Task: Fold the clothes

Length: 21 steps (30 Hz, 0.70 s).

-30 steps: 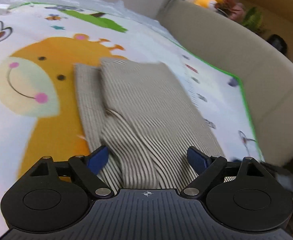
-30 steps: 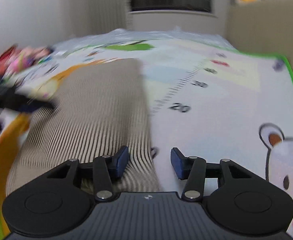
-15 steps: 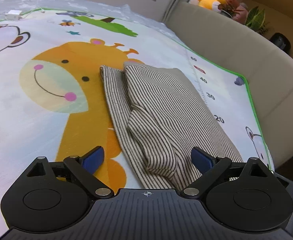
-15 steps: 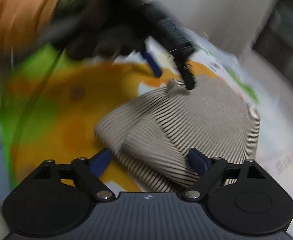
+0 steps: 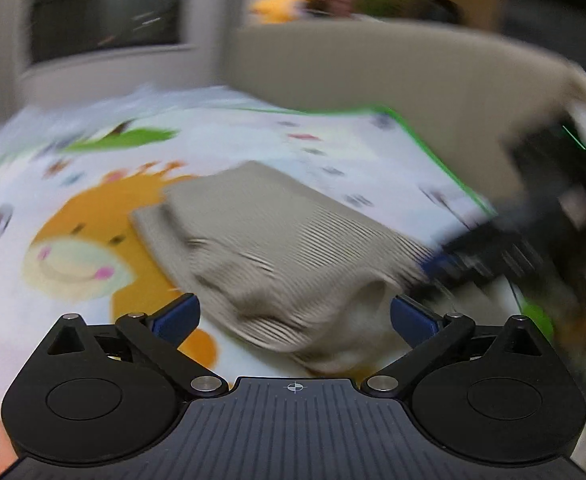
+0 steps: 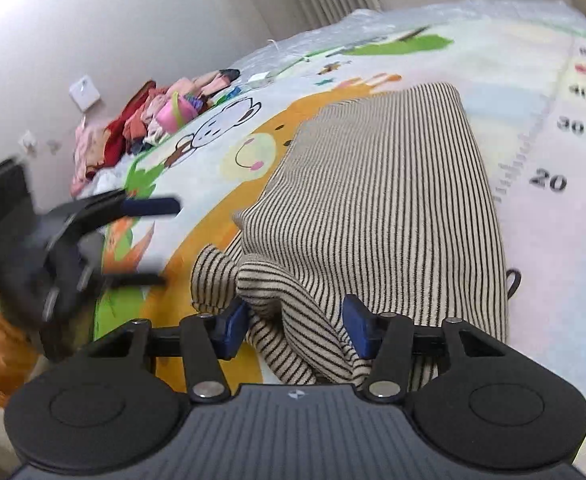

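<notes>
A folded beige garment with thin dark stripes (image 6: 389,184) lies on the cartoon play mat (image 6: 553,240). My right gripper (image 6: 295,326) is over its near end, jaws closed in on a raised bunch of the striped cloth that fills the gap between the blue pads. My left gripper (image 5: 295,312) is wide open, with the garment's (image 5: 277,240) near edge just ahead of it and nothing between its pads. The left wrist view is motion-blurred. From the right wrist view the left gripper (image 6: 153,240) hangs open and blurred left of the garment, apart from it.
A pile of pink and red clothes (image 6: 145,120) sits at the mat's far left by the wall. A beige padded wall (image 5: 393,72) borders the mat's green edge on the right. The right gripper (image 5: 453,256) shows as a dark blur at the garment's right edge.
The right gripper dropped to the garment's near end and narrowed its jaws onto a bunch of cloth. The left gripper stayed open and swung quickly, blurring its view.
</notes>
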{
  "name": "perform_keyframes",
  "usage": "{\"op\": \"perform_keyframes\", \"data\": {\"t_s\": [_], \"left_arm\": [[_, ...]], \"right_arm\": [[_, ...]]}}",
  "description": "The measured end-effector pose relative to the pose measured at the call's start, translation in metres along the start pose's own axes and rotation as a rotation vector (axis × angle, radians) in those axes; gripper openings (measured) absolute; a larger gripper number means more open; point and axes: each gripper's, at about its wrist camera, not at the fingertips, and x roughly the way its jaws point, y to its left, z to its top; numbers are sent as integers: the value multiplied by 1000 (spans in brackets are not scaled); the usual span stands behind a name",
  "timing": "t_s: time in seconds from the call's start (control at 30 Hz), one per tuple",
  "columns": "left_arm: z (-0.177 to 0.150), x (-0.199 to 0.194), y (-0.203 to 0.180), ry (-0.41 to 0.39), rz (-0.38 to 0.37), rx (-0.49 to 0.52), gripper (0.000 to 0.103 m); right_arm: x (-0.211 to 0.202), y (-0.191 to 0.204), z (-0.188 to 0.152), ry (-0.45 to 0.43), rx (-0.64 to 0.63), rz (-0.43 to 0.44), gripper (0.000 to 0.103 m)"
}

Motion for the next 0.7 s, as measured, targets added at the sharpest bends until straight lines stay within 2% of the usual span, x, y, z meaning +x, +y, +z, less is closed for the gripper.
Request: {"op": "perform_keyframes", "data": {"t_s": [0.1,0.17,0.23,0.33,0.47,0.5,0.67,0.7], "left_arm": [[-8,9,-29,61,-17,174,103],[-14,25,-41,93,22,243,103],[-15,45,-46,110,81,259,103],[-9,61,-38,102,129,189,103],[4,59,-14,70,126,45,103],[6,57,-8,61,126,15,103],[10,51,10,35,118,-96,103],[11,50,12,33,114,-115,103]], "right_arm": [[4,-1,3,-1,2,-3,50],[4,0,0,5,-17,-12,50],[-1,13,-3,3,-86,-45,50],[-12,36,-7,-7,-230,-106,54],[-33,69,-28,-69,-608,-264,74],[-30,70,-33,-68,-656,-293,79],[-9,66,-58,-42,-831,-420,79],[-4,65,-62,-37,-866,-446,69]]}}
